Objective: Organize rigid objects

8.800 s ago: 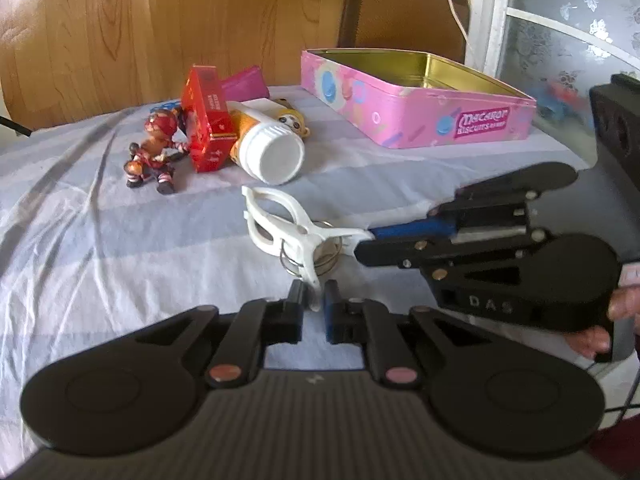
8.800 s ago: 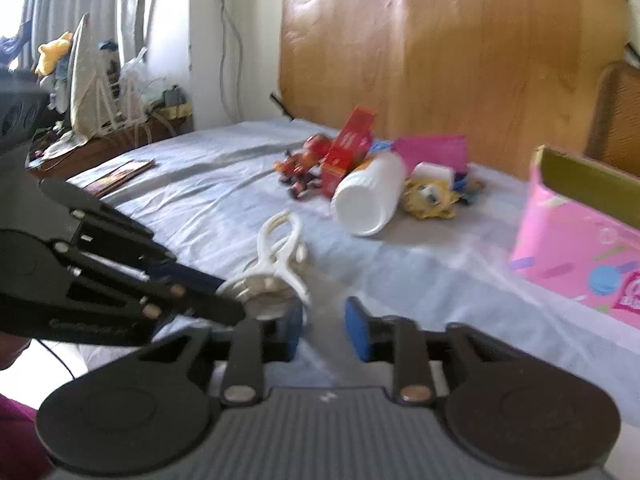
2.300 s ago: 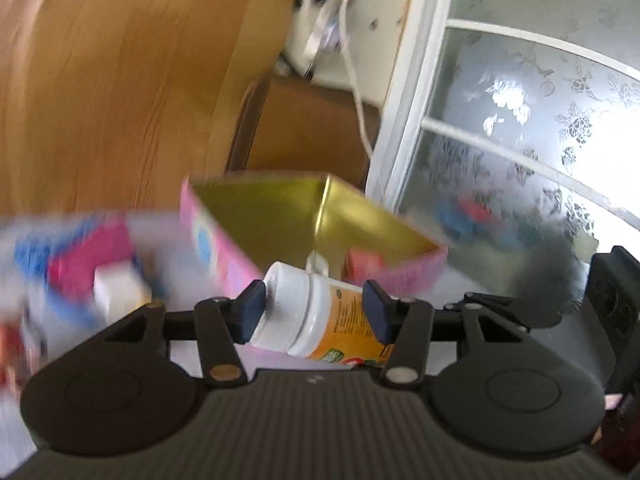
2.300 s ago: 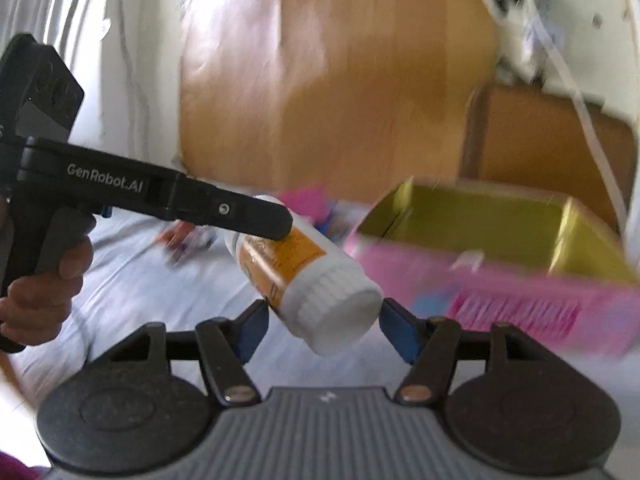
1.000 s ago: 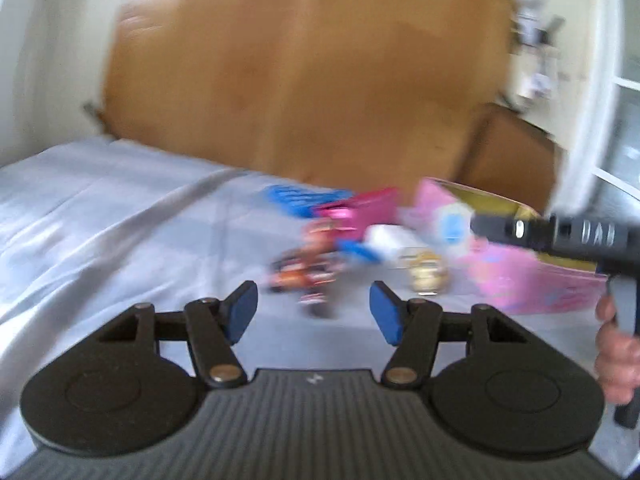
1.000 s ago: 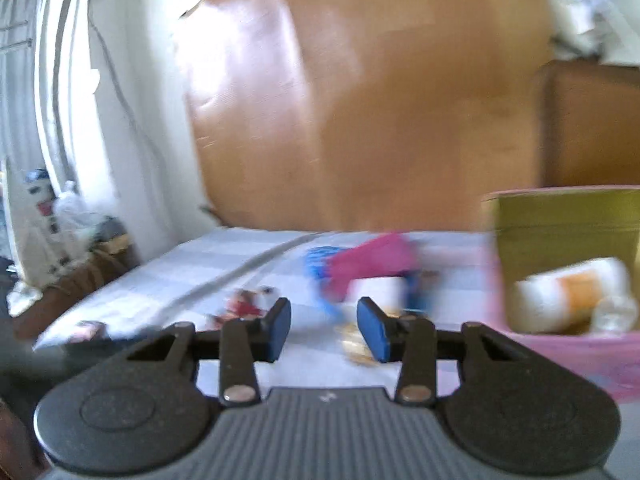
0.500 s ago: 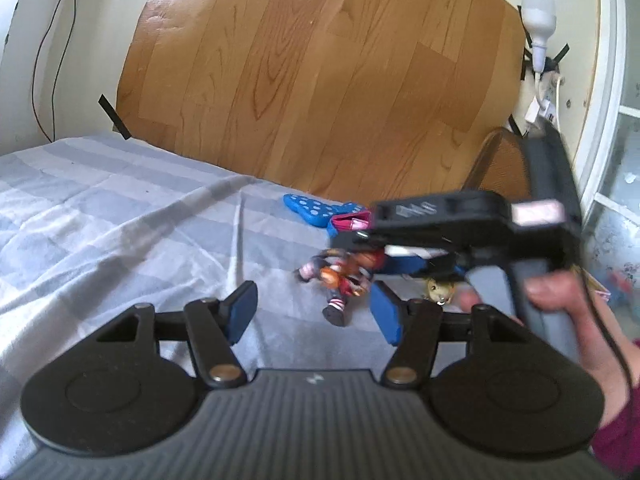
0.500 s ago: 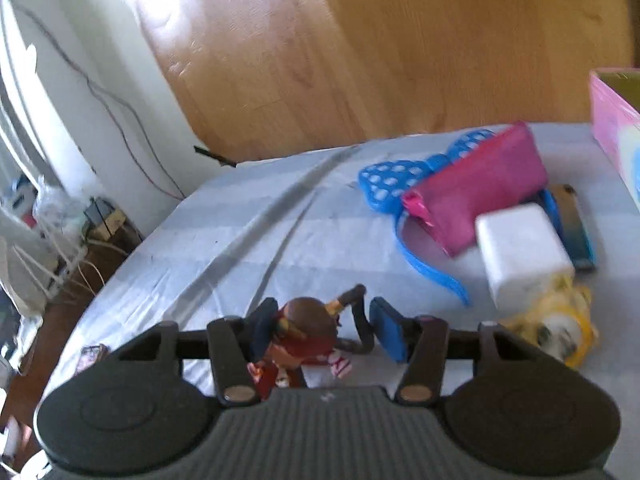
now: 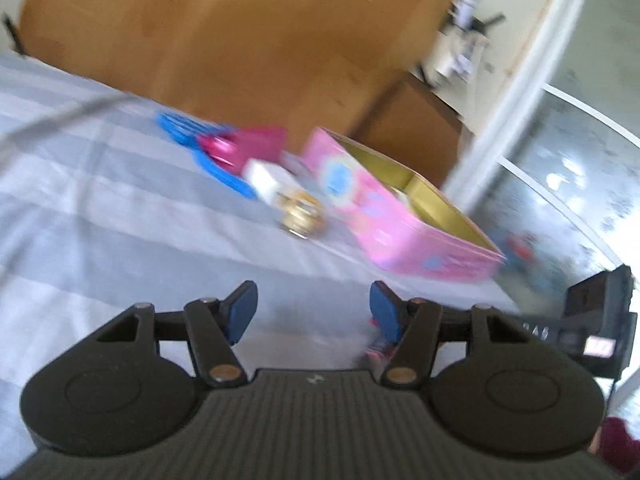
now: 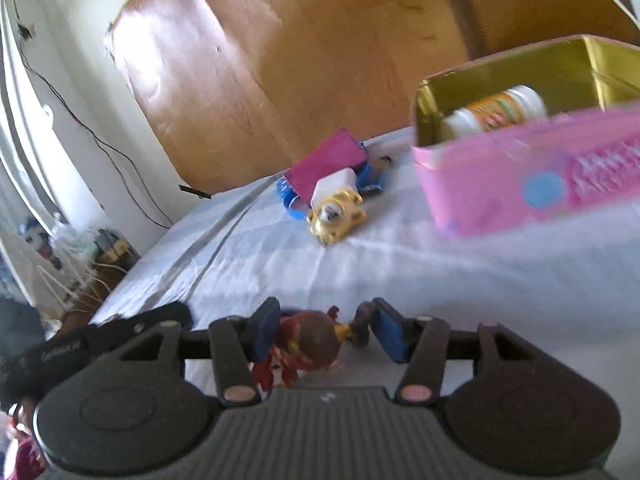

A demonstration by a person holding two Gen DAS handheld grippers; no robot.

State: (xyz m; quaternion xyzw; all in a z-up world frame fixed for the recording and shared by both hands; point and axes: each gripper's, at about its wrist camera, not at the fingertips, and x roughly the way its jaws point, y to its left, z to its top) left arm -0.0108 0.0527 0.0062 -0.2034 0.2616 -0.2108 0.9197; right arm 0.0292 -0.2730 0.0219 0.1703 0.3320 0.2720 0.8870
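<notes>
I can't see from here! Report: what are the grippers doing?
Left hand-held gripper open, empty. Right hand-held gripper around toy figure. Bottle in pink tin. Path clear.

Wooden panel against wall; black cable hanging; frosted patterned glass at side.

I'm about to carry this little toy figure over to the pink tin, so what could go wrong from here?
1. The right gripper has the toy figure between its fingers, but the right pad seems to meet only a thin arm. It could twist or slip out.
2. The pink tin already holds a bottle. A dropped figure might land on it and bounce.
3. The left gripper is open and close by, so the two tools could bump.
</notes>
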